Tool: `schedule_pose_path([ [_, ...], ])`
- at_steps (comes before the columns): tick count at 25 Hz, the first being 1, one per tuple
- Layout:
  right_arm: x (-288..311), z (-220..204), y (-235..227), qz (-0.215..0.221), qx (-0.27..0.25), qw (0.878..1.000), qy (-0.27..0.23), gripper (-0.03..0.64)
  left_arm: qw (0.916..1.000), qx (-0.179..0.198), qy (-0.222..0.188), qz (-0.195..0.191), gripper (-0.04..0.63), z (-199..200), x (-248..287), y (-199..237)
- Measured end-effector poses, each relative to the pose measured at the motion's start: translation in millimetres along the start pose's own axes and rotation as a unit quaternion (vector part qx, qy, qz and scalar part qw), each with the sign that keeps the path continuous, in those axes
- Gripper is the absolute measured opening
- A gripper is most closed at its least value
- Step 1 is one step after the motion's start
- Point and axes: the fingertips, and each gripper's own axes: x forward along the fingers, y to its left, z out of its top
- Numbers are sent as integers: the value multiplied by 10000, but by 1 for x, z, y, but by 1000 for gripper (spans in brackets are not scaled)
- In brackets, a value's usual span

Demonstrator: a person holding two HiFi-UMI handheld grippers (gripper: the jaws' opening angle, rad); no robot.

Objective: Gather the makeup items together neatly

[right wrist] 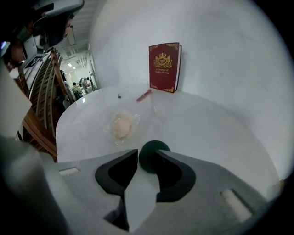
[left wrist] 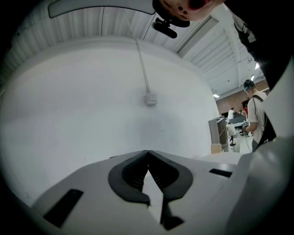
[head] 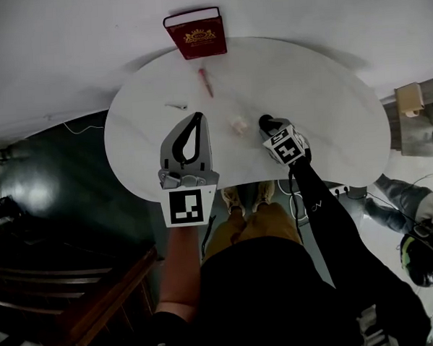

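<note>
Head view: white rounded counter (head: 328,90) against a white wall. Red book (head: 195,34) stands upright at the back edge. Just in front of it lies a pink-red stick (head: 207,82), pointing roughly front to back. A small silvery bit (head: 177,106) lies to the stick's left, apart from it; can't tell what it is. Pale puff (head: 238,125) in clear wrap sits nearer the front, approx. mid-counter. L gripper (head: 197,119) hangs over the counter's front left, pointing toward the wall. R gripper (head: 270,124) is tilted down, tips at the counter just right of the puff, with a dark green ball (head: 265,119) at the tips.

Left gripper view: L gripper (left wrist: 148,151) has its jaws together w/ nothing between them, and it looks level at the bare wall.

Right gripper view: R gripper (right wrist: 147,154) has its jaws partly apart. The ball (right wrist: 150,157) sits on the counter between the tips, against the picture-right jaw, w/ a sliver of gap at the other; not clamped. The puff (right wrist: 121,126) lies just beyond and left of the ball, the stick (right wrist: 144,95) and book (right wrist: 163,67) farther back.
</note>
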Motion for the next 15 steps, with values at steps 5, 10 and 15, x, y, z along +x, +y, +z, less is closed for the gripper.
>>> schedule_pose_path([
  [5, -6, 0, 2, 47, 119, 9999, -86, 138, 10000, 18, -10, -72, 8, 0, 6, -3],
  [10, -19, 6, 2, 38, 145, 9994, -299, 153, 9998, 65, -33, -171, 8, 3, 10, -8],
  [15, -45, 20, -5, -145, 166, 9977, -640, 153, 9994, 164, -153, -271, 8, 16, 13, -13],
])
